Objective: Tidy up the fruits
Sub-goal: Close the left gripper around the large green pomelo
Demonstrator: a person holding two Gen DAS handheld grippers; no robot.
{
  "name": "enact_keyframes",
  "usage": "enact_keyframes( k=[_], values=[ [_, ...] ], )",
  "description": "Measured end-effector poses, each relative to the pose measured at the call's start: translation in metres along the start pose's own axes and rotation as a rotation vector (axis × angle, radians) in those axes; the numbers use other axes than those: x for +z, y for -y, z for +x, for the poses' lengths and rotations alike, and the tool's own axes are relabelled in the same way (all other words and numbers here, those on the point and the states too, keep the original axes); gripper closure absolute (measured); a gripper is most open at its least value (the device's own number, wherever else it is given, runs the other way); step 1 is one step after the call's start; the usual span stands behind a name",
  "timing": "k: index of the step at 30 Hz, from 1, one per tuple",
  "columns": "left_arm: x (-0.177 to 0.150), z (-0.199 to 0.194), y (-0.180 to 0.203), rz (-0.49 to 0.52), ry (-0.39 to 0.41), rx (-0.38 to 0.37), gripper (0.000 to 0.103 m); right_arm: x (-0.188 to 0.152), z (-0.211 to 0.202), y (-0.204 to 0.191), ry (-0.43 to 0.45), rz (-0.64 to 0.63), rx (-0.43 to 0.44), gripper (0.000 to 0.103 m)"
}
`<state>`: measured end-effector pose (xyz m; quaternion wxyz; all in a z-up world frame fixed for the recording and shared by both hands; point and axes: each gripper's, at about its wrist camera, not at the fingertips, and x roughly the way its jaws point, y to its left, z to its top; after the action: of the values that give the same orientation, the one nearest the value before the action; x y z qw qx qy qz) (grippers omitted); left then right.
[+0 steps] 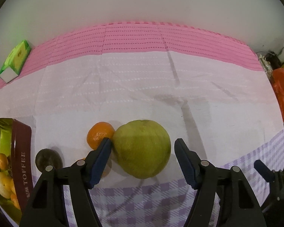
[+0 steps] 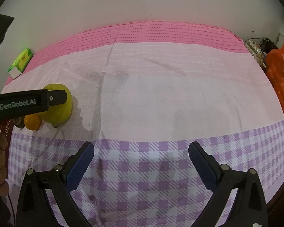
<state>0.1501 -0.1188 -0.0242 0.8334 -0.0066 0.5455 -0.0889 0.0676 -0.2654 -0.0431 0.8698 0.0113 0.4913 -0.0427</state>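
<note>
A large green pear-like fruit (image 1: 142,149) lies on the cloth between the open fingers of my left gripper (image 1: 143,162); the left finger touches or nearly touches it, the right stands apart. An orange (image 1: 99,135) rests against its left side, and a dark round fruit (image 1: 48,159) lies further left. A brown toffee tin (image 1: 21,160) at the left edge holds several fruits. In the right wrist view the green fruit (image 2: 61,111) and orange (image 2: 32,122) sit at the left under the left gripper's body. My right gripper (image 2: 141,160) is open and empty over the checked cloth.
A green tissue pack (image 1: 16,58) lies at the far left by the wall. An orange plastic bag (image 2: 280,75) and clutter stand at the right edge. The pink, white and purple-checked cloth (image 2: 161,98) covers the table.
</note>
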Motion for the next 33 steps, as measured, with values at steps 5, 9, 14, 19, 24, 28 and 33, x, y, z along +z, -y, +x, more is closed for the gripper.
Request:
enact_keyframes(
  k=[5, 9, 14, 19, 24, 28, 33],
  values=[
    [0.0, 0.007, 0.003, 0.025, -0.008, 0.023, 0.034, 0.0, -0.001, 0.002, 0.003, 0.009, 0.005, 0.004],
    [-0.001, 0.013, 0.003, 0.039, -0.02, 0.036, 0.034, 0.001, 0.0, 0.003, 0.002, 0.01, 0.005, 0.004],
    [-0.001, 0.013, 0.004, 0.054, -0.014, 0.042, 0.034, 0.001, 0.0, 0.003, 0.002, 0.007, 0.007, 0.004],
    [-0.001, 0.016, 0.011, 0.085, -0.007, 0.064, 0.034, 0.001, 0.0, 0.003, 0.003, 0.008, 0.007, 0.004],
    [0.0, 0.018, 0.015, 0.093, -0.002, 0.077, 0.034, 0.002, 0.0, 0.003, 0.003, 0.007, 0.007, 0.004],
    [-0.001, 0.017, 0.016, 0.116, 0.005, 0.081, 0.034, 0.001, 0.0, 0.003, 0.004, 0.005, 0.008, 0.004],
    [-0.004, 0.016, 0.016, 0.135, 0.013, 0.079, 0.034, 0.002, 0.001, 0.002, 0.005, -0.001, 0.011, 0.004]
  ],
)
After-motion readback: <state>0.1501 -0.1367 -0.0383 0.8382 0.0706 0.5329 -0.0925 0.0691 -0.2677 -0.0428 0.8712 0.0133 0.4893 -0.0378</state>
